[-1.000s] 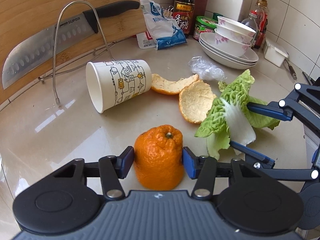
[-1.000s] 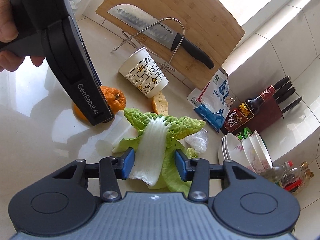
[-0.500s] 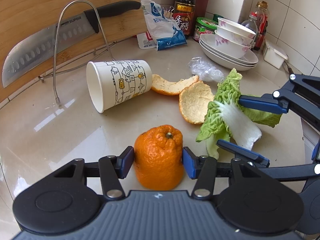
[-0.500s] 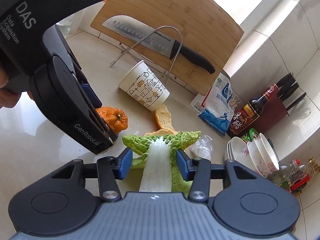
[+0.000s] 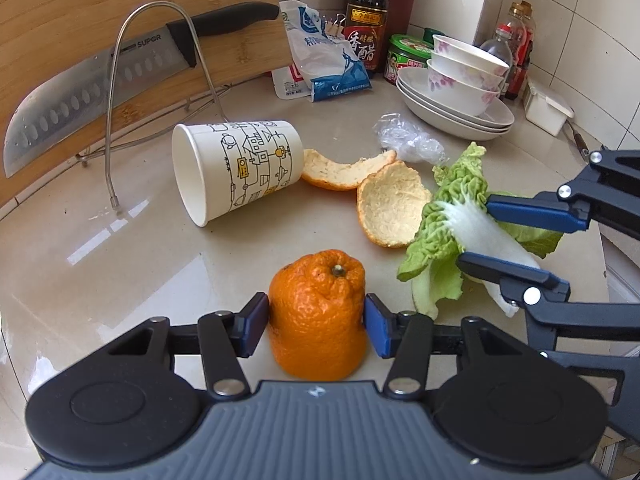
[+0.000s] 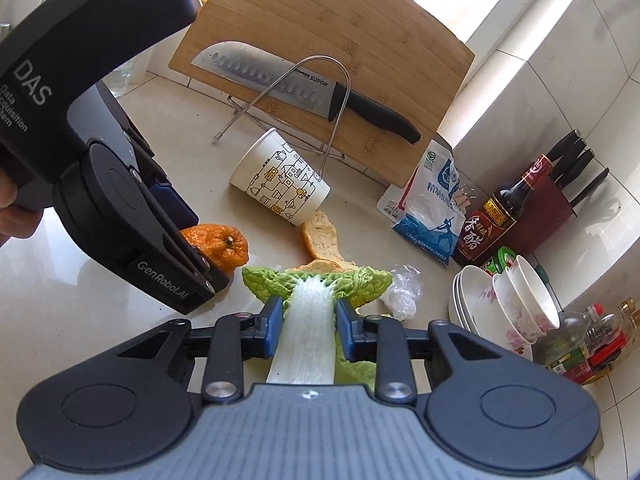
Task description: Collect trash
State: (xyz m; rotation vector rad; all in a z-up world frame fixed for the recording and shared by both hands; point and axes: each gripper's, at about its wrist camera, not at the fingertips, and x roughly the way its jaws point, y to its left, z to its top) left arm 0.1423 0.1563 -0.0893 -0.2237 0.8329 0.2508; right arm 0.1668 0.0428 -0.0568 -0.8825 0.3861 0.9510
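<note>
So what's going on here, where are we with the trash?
A person is working both grippers on the kitchen counter. The left gripper is clamped on the orange peel. The right gripper has just been closing on the cabbage leaf, its white stalk between the fingers. Lying loose: the tipped paper cup, two peel pieces and crumpled plastic wrap.

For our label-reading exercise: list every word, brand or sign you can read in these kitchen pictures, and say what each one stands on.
"SUPOR": knife blade.
"香醋": dark bottle.
"DAS", "GenRobot.AI": left gripper body, seen from the right wrist.
Salt bag, green tin, paper cup: print too small or only drawings.
Cabbage leaf, in the right gripper: no text.
</note>
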